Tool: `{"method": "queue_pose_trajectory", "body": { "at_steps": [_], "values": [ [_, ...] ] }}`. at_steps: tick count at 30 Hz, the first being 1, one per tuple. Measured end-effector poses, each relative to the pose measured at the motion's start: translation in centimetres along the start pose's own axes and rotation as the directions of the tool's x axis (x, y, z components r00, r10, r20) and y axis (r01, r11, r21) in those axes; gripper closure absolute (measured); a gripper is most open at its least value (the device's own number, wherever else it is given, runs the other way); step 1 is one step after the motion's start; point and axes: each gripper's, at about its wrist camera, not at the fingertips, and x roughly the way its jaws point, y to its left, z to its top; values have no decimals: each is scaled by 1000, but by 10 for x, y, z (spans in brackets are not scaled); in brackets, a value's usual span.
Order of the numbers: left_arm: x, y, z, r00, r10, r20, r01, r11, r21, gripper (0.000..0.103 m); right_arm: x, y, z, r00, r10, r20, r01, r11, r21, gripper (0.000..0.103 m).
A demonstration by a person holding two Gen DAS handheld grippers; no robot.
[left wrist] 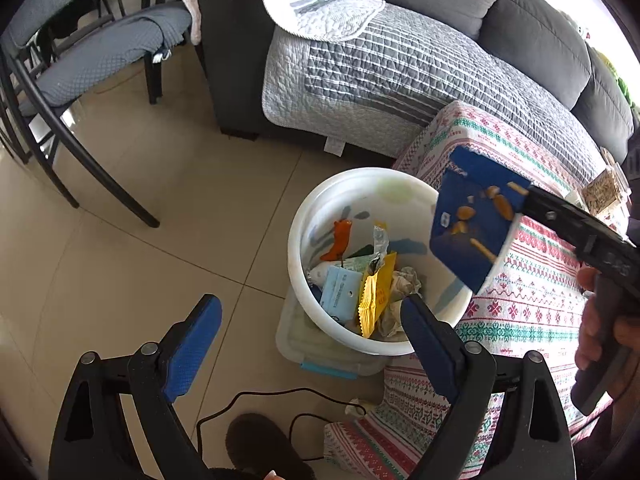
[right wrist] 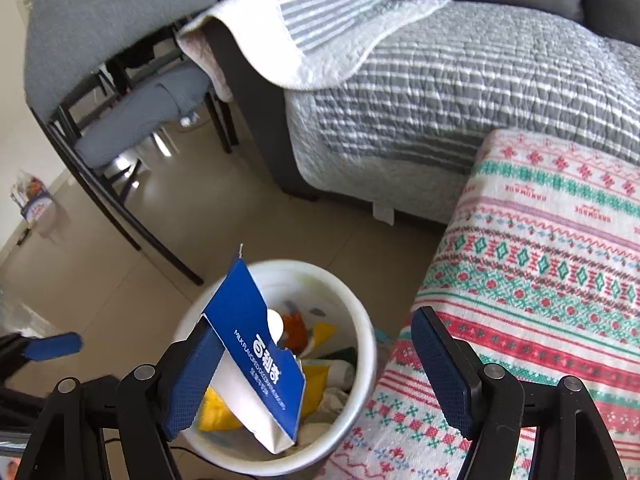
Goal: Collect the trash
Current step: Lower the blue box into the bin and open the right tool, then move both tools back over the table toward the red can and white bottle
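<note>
"MILK FLAVORED" on blue box point(right wrist: 260, 356)

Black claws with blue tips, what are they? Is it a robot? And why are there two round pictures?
It is not a robot. A person holds one hand-held gripper in each hand, like big tongs. A small camera sits on each one and looks along its two fingers, so you get two pictures.

One picture comes from the left hand-held gripper, which is open and empty. The other comes from the right hand-held gripper. Its fingers are spread wide, and a flat blue cardboard snack box leans on just one of them, right above the round white plastic bucket. The box looks as if it is being dropped in.

The bucket stands beside a table with a red-and-green patterned cloth. It already holds rubbish, such as a yellow foil wrapper.
</note>
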Motion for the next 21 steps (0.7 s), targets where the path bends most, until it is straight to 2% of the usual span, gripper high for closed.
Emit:
{"method": "queue_pose_trajectory", "body": {
  "at_steps": [6,10,17,21],
  "values": [
    [6,-1,4,1000,4,-10,-4,1000,11,10,28,-10,-13,991,-105,-80,101,994,-48,23],
    [7,-2,4,1000,5,-12,-5,1000,23,10,30,-16,-20,987,-118,-105,113,992,-56,23],
    [4,-8,6,1000,-5,-5,6,999,33,10,-6,-19,-25,989,-126,-73,122,991,-54,23],
    [2,-20,7,1000,-11,3,11,999,52,10,-35,-30,-30,984,-173,-51,171,985,-36,20]
  ]
}}
